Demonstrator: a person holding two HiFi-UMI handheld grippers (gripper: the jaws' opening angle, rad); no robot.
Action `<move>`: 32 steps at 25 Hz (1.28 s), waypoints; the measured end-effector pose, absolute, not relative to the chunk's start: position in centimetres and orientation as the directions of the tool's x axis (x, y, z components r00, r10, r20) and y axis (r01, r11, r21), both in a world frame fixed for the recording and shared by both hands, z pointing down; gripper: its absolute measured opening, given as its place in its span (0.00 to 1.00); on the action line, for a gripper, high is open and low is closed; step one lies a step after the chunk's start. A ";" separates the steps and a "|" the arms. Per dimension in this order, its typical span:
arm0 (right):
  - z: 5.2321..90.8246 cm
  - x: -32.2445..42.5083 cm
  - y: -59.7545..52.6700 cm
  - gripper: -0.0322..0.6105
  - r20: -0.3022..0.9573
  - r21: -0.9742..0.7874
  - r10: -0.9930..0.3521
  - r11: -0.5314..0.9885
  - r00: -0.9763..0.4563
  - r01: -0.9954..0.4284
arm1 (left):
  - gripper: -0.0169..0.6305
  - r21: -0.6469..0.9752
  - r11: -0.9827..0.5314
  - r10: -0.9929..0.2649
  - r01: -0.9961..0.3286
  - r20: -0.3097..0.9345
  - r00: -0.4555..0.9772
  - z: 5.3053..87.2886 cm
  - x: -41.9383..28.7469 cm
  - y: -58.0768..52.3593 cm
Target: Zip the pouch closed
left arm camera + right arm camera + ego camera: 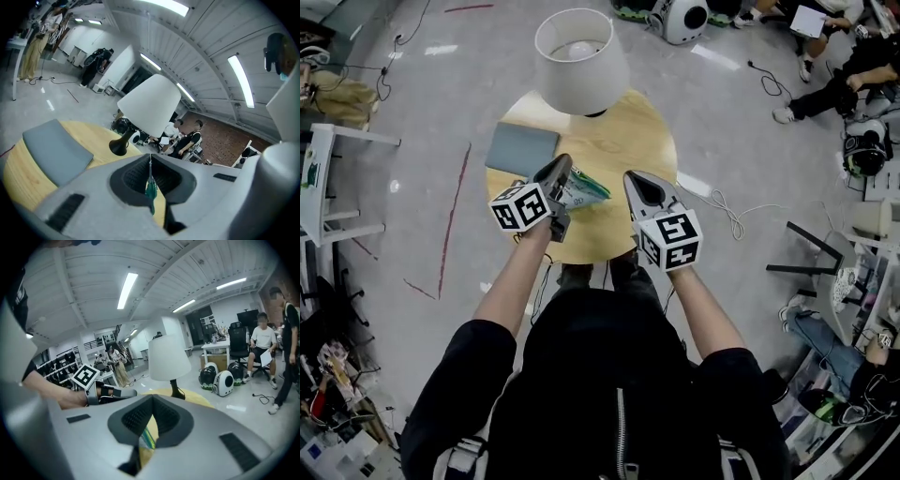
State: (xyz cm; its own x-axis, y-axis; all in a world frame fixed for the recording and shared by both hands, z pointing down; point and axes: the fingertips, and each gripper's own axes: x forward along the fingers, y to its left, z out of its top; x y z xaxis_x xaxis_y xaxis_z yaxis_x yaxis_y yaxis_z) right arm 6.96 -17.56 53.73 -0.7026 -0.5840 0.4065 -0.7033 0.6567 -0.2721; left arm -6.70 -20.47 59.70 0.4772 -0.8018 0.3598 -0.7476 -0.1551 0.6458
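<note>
The green and white pouch [584, 191] hangs over the round wooden table [623, 141], lifted off it. My left gripper [566, 169] is shut on the pouch's top edge. In the left gripper view a thin green strip of the pouch [150, 191] dangles between the closed jaws of the left gripper [150, 157]. My right gripper [631, 178] is just right of the pouch and apart from it. Its jaws meet at the tips with nothing between them. In the right gripper view a striped edge of the pouch [148, 437] shows below the right gripper [151, 399].
A table lamp with a white shade [579, 58] stands at the table's far side. A grey pad [522, 148] lies on the table's left part. People sit at the room's far right [848, 80]. A cable [727, 214] trails on the floor right of the table.
</note>
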 end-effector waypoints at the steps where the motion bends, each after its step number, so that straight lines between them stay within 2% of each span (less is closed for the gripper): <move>1: 53.3 6.2 -17.3 0.06 0.402 -0.269 -0.580 0.664 -0.708 -0.697 | 0.04 0.644 -0.162 -0.812 -0.747 0.343 0.472 58.9 -7.5 -20.2; 13: 48.1 -0.1 -16.4 0.06 0.343 -0.258 -0.527 0.743 -0.778 -0.617 | 0.04 0.627 -0.284 -0.882 -0.725 0.125 0.454 48.8 -12.2 -19.7; 20: 46.2 -3.5 -16.1 0.06 0.320 -0.268 -0.503 0.765 -0.803 -0.585 | 0.04 0.617 -0.320 -0.885 -0.719 0.076 0.459 46.2 -14.7 -19.6; 31: 45.9 -5.7 -15.2 0.05 0.300 -0.346 -0.453 0.769 -0.840 -0.538 | 0.04 0.623 -0.404 -0.854 -0.670 0.005 0.520 43.6 -13.8 -18.2; 32: 45.9 -6.1 -14.9 0.12 0.297 -0.361 -0.438 0.771 -0.848 -0.525 | 0.04 0.623 -0.415 -0.848 -0.663 -0.001 0.530 43.4 -13.5 -18.0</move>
